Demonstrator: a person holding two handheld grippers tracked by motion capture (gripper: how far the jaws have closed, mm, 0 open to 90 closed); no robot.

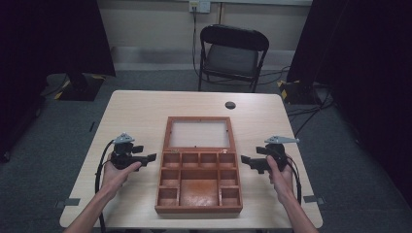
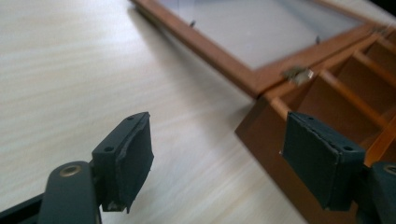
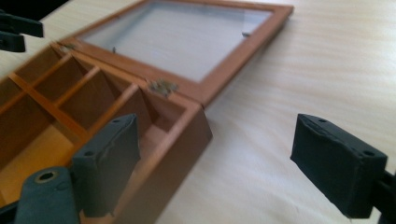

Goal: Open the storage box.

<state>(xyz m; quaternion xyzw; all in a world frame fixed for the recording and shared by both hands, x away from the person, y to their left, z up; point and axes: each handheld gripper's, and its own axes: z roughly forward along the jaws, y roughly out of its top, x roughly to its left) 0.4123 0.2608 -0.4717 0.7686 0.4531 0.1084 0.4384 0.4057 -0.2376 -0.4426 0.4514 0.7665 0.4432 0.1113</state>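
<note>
A black folding metal chair (image 1: 233, 52) stands on grey carpet (image 1: 145, 80) beyond the pale wooden table (image 1: 141, 116), below a white wall socket (image 1: 199, 6).

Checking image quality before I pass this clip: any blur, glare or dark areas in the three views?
High view: soft overall, dark curtained edges, evenly lit pale wooden table. Left gripper view: near black fingers slightly blurred, open brown wooden compartment box sharper. Right gripper view: faint sheen on the box's glass lid.

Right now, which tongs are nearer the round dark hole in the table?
The right tongs. They sit beside the wooden box, below the hole; the left tongs are across the box, farther away.
</note>
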